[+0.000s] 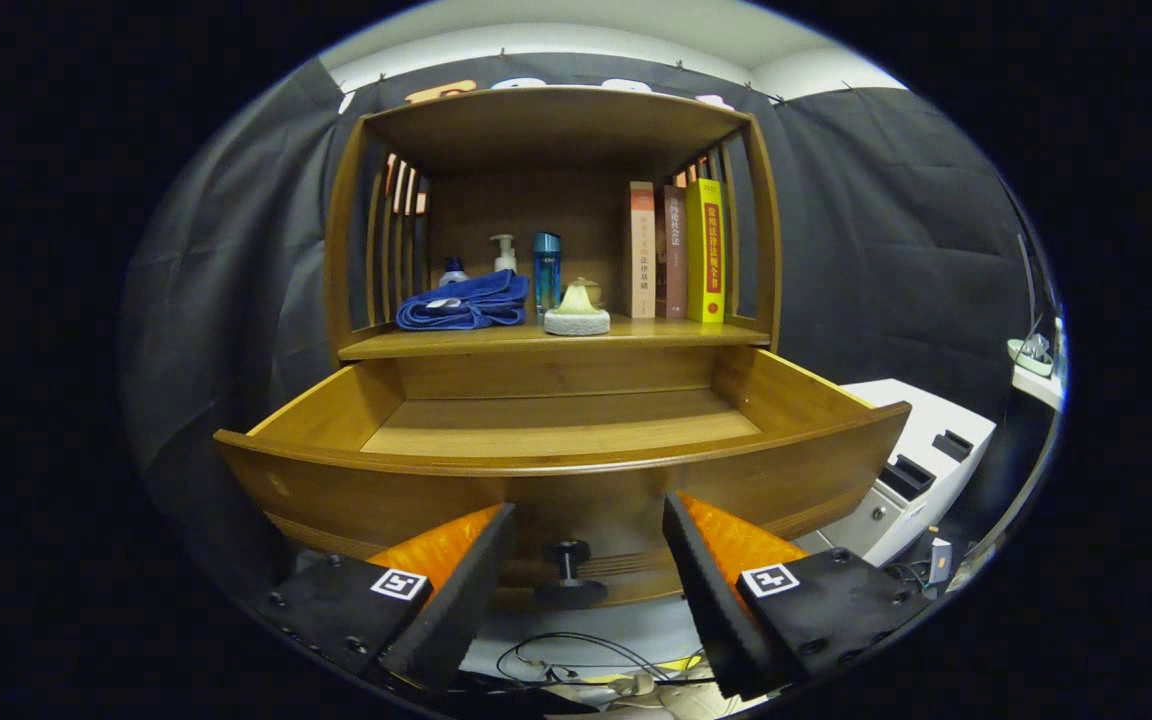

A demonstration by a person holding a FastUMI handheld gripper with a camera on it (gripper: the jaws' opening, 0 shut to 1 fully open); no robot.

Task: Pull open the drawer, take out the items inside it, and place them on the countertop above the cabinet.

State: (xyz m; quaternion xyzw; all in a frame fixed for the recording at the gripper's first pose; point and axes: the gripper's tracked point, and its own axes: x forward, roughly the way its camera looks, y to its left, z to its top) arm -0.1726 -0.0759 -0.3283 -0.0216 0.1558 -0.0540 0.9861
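Note:
The wooden drawer (556,470) stands pulled out toward me, and its floor shows bare wood. Its dark knob (568,572) sits on the drawer front, between my fingers and apart from both. My gripper (588,525) is open, fingers spread wide on either side of the knob, holding nothing. On the countertop (656,335) above the drawer lie a folded blue towel (464,302) and a pale round item on a white pad (577,310). A pump bottle (505,252) and a blue bottle (546,268) stand behind them.
Three upright books (676,250) stand at the right of the countertop under the cabinet's slatted top shelf (551,110). A white box-like unit (921,460) stands right of the drawer. Cables (576,665) lie on the floor below my fingers.

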